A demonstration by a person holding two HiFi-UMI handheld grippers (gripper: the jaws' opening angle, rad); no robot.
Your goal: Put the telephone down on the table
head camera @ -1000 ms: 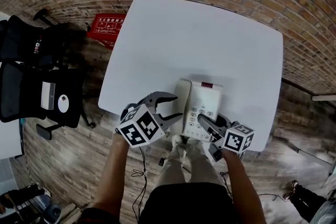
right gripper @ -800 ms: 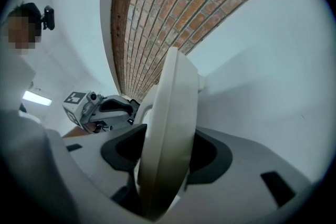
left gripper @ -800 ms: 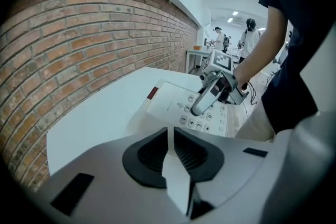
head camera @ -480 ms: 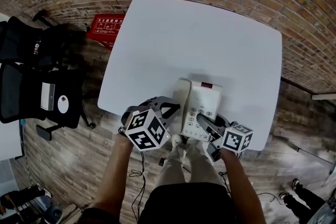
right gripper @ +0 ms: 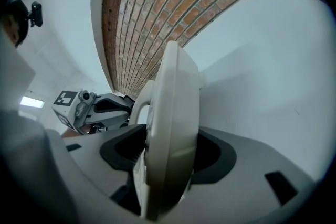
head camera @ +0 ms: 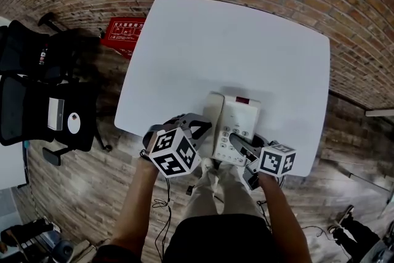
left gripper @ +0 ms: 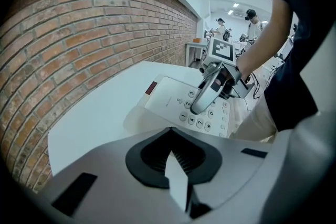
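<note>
- Off-white plastic desk telephone (head camera: pixel 239 119) lies at the white tabletop's (head camera: pixel 234 40) near edge.
- Right gripper (head camera: pixel 239 145) clamps its near end.
- Left gripper (head camera: pixel 203 127), jaws together, empty, just beside it.

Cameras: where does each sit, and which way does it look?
Head view: on the head, looking down at table, telephone, left gripper, right gripper, forearms.
Left gripper view: on left gripper, over shut jaws toward telephone; torso shows.
Right gripper view: on right gripper, along jaws clamping telephone.
Shared: each gripper view shows the other gripper.
</note>
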